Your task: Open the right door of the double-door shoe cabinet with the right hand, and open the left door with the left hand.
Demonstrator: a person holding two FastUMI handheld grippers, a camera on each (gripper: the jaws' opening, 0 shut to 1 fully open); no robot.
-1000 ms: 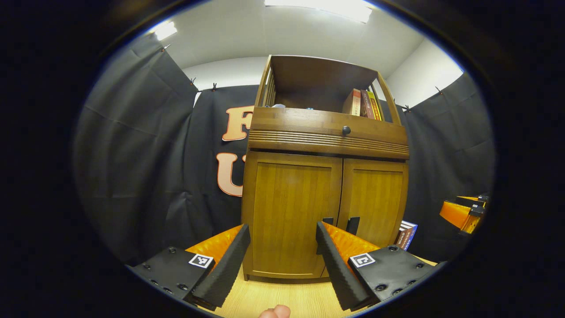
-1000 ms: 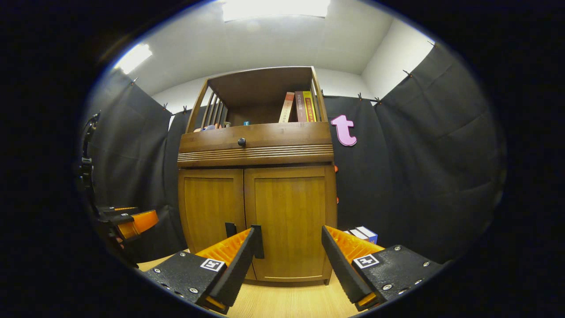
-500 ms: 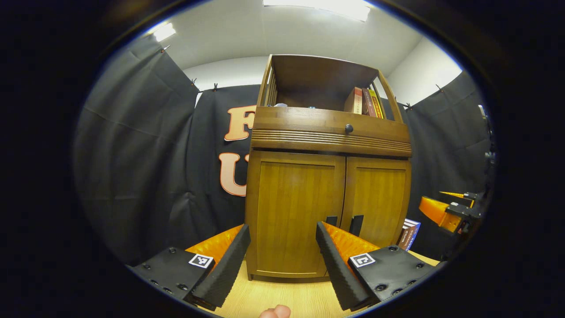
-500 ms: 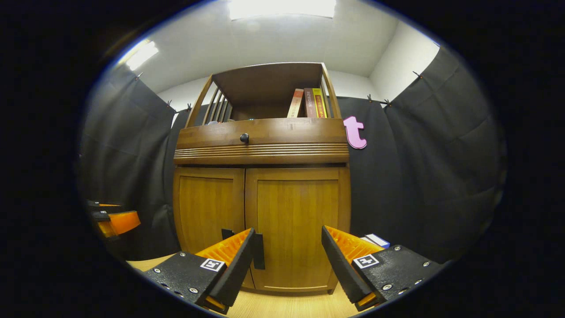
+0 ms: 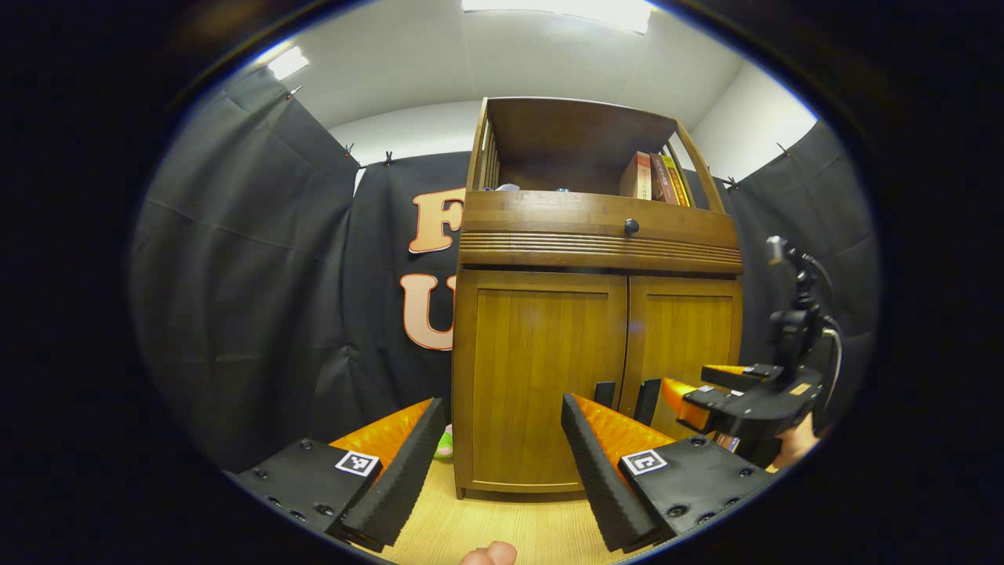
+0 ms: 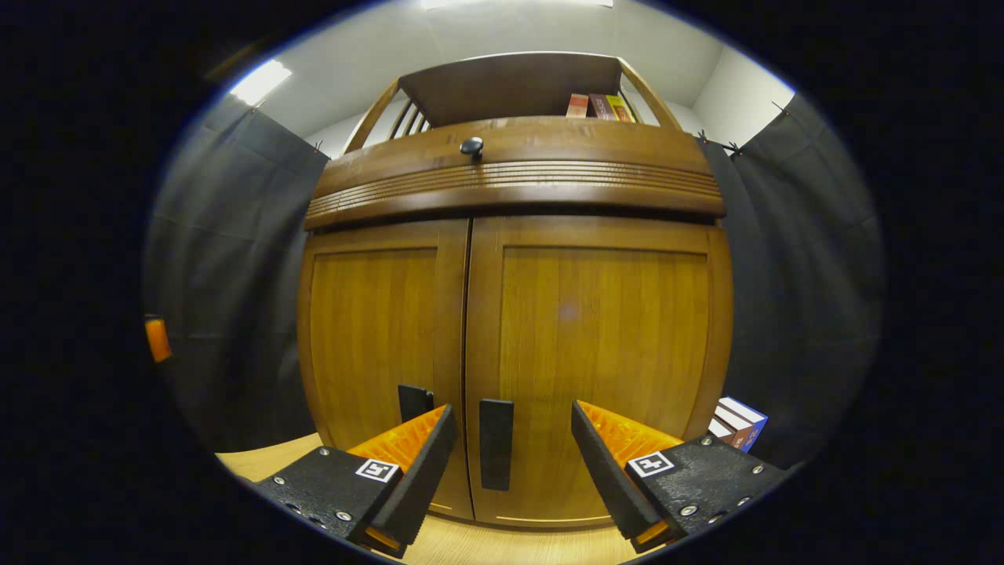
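A: Where is the right gripper (image 6: 514, 459)?

B: Close in front of the shoe cabinet (image 6: 514, 196), low down and pointing at the right door (image 6: 596, 345). Its fingers (image 6: 423, 463) are spread wide, and the black handle of the right door (image 6: 496, 443) stands between them, nearer the left finger, touched by neither.

A: And seen from the other side?

B: In the left gripper view the right gripper (image 5: 690, 396) shows at the right edge, held level before the right door (image 5: 682, 345), with part of a hand (image 5: 796, 443) under it.

A: The left gripper (image 5: 502, 463)?

B: Farther back, level, aimed at the left door (image 5: 541, 377). Its fingers (image 5: 400, 471) are spread apart too, holding nothing. The left door's handle (image 5: 604, 392) sits just above the right finger's tip.

A: The doors?

B: Both closed, meeting at the middle seam. The cabinet stands on a light wood floor (image 5: 502, 530), with books (image 5: 655, 176) on its upper shelf.
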